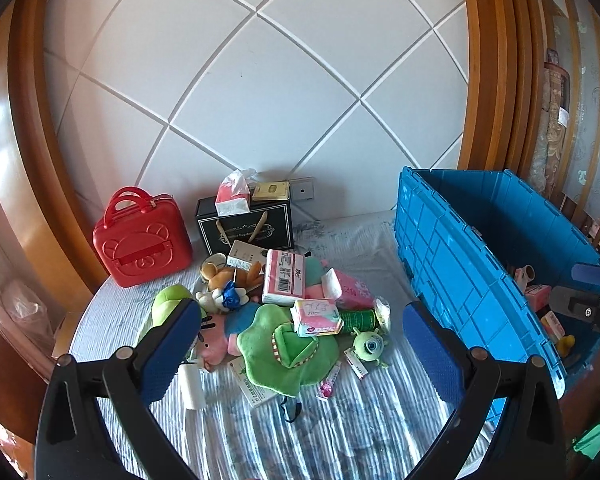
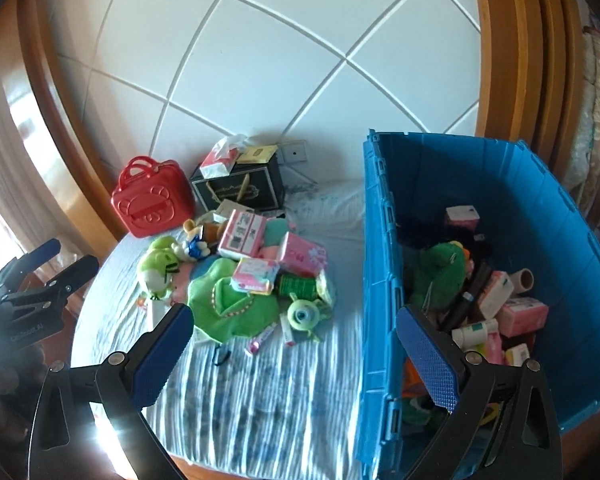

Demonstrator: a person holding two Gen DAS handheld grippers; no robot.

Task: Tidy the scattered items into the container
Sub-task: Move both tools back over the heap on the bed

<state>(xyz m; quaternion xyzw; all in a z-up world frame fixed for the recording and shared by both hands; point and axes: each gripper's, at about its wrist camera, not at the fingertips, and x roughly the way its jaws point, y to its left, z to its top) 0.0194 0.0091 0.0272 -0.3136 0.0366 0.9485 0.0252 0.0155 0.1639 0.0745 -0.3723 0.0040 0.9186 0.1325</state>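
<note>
Above the striped bedsheet [image 1: 340, 432], left claw [image 1: 300, 344] and right claw [image 2: 296, 352] gape wide, empty.

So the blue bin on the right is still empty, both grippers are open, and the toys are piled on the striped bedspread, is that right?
Not quite: the blue bin is not empty. The right wrist view shows a green plush, pink packets and a bottle already in it. The rest holds: the left gripper and right gripper are open, and toys lie piled on the striped bedspread.
</note>
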